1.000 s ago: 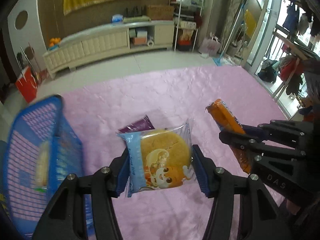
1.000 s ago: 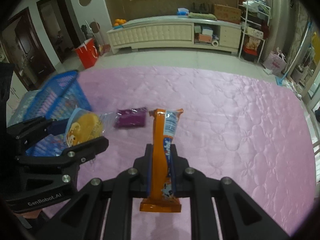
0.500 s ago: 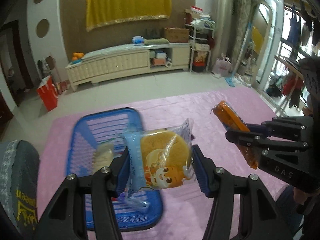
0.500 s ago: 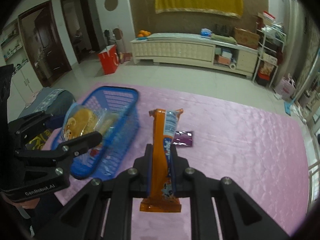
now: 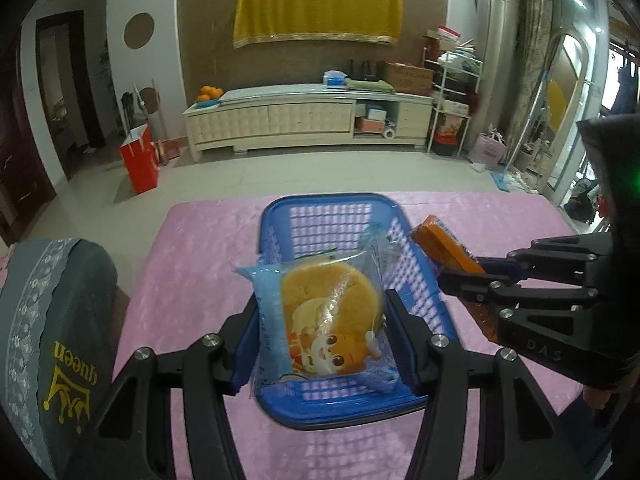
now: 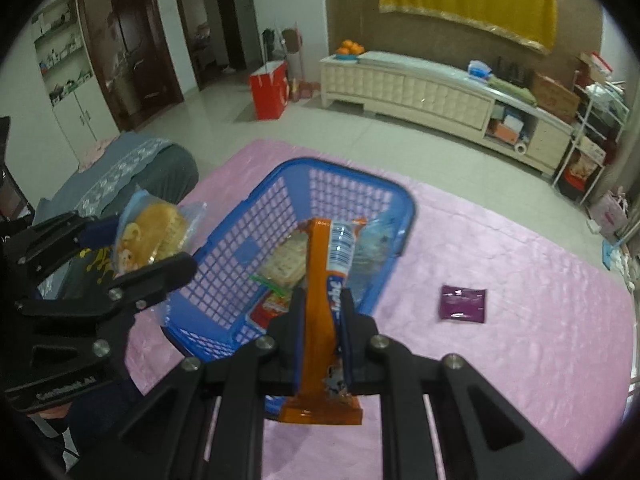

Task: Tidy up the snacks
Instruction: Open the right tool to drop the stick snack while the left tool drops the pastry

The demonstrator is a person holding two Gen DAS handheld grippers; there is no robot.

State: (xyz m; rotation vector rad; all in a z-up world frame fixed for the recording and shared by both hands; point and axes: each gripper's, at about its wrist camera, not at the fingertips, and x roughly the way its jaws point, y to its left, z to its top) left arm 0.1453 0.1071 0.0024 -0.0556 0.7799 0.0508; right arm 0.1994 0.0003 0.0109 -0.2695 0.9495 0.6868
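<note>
Snacks: cake pack (image 5: 330,320) is clamped across its width in the left gripper (image 5: 324,328), hanging over the blue basket (image 5: 280,216); orange wafer pack (image 6: 326,300) is pinched edge-on in the tight-closed right gripper (image 6: 320,320), also above the basket. Both look light; film wrappers are slick and crinkly, the cake soft and crushable, so side-seam grips with little force suit best. Purple sachet (image 6: 463,303) lies flat on the pink cloth (image 6: 520,320), well apart from the basket; thin, likely needs an edge pinch
</note>
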